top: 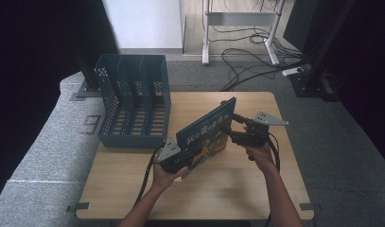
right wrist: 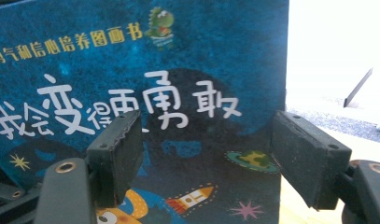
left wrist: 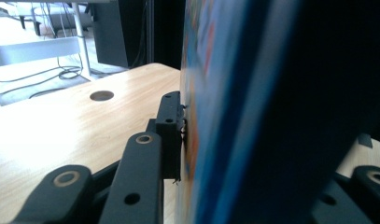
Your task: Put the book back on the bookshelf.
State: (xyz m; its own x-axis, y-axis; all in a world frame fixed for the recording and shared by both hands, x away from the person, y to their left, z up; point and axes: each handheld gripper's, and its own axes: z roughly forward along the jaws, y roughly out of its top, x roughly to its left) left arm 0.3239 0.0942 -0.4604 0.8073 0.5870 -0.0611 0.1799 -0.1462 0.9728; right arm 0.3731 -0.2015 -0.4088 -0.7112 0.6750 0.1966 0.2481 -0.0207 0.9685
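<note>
A blue picture book (top: 206, 130) with white characters, a rocket and a green dinosaur on its cover (right wrist: 178, 70) stands tilted on the wooden table (top: 228, 189). My left gripper (top: 183, 163) has the book's lower left corner between its jaws. In the left gripper view its near pad (left wrist: 171, 135) lies against the cover (left wrist: 271, 116), and the other jaw is hidden behind the book. My right gripper (top: 230, 125) is at the book's upper right part, open. Its jaws (right wrist: 206, 154) face the cover with nothing clamped between them.
A dark blue mesh file rack (top: 133, 99) with several upright slots stands at the table's back left. A round cable hole (left wrist: 102, 95) sits in the tabletop. Cables and a white desk frame (top: 237, 28) lie on the floor beyond the far edge.
</note>
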